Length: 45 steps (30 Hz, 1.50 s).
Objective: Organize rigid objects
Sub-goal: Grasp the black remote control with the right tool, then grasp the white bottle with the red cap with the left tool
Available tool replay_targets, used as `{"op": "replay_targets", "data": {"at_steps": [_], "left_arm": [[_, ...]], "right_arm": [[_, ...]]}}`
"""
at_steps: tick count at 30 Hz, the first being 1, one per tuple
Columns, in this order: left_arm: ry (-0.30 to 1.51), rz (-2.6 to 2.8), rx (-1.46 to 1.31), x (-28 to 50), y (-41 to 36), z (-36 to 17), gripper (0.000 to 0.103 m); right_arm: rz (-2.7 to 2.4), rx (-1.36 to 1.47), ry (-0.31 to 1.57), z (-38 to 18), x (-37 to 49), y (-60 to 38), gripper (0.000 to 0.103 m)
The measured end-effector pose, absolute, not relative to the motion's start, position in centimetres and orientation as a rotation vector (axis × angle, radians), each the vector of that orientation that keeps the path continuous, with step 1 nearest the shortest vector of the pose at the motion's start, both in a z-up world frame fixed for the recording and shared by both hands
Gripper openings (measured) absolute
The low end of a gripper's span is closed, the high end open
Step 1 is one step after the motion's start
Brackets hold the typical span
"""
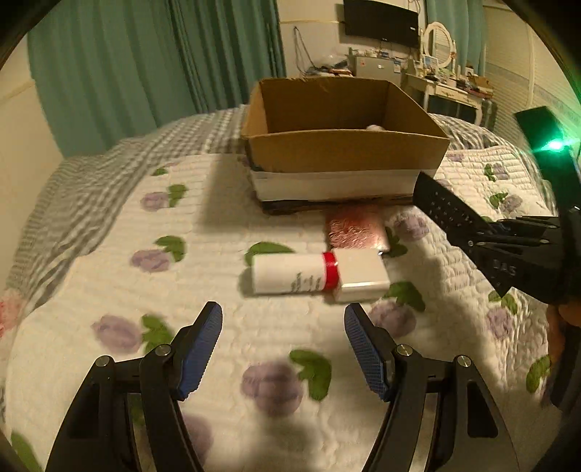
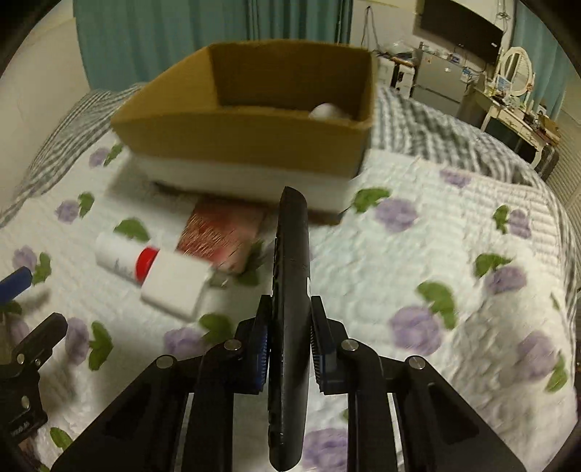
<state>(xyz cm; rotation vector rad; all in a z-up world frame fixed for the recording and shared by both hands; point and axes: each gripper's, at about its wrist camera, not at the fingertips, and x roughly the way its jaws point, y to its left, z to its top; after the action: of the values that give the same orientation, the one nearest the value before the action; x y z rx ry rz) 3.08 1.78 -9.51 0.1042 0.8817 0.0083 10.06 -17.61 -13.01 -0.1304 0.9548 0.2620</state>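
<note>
My right gripper [image 2: 289, 312] is shut on a black remote control [image 2: 290, 276], held edge-up above the bed and pointing at the open cardboard box [image 2: 247, 141]. The remote also shows in the left wrist view [image 1: 448, 212]. A white round object [image 2: 326, 110] lies inside the box. My left gripper [image 1: 283, 314] is open and empty, just short of a white bottle with a red band [image 1: 290, 277], lying on its side. A white block [image 1: 359, 277] touches the bottle's cap end. A reddish patterned box [image 1: 356, 227] lies behind them.
The cardboard box [image 1: 345, 152] rests on a white base on a floral quilt [image 1: 218, 236]. A grey checked blanket [image 1: 72, 203] lies left and behind. Teal curtains [image 1: 127, 72], a wall TV [image 1: 381, 21] and a cluttered dresser [image 1: 450, 87] stand beyond the bed.
</note>
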Motion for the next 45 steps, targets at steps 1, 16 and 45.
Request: {"op": "replay_targets", "data": {"at_steps": [1,16,45], "left_arm": [[0.886,-0.002,0.099,3.6,1.8,-9.7,0.073],[0.965,0.077,0.211,10.8,1.2,-15.4,0.074],[0.996,-0.097,0.466,11.7,0.5,-15.4,0.056]], "right_arm": [[0.26,-0.12,0.948,-12.9,10.1,-18.0,0.019],[0.322,-0.061,0.983,-15.3,10.3,-17.9,0.019],[0.325,-0.057,1.003,-15.9,10.2,-17.9,0.019]]}}
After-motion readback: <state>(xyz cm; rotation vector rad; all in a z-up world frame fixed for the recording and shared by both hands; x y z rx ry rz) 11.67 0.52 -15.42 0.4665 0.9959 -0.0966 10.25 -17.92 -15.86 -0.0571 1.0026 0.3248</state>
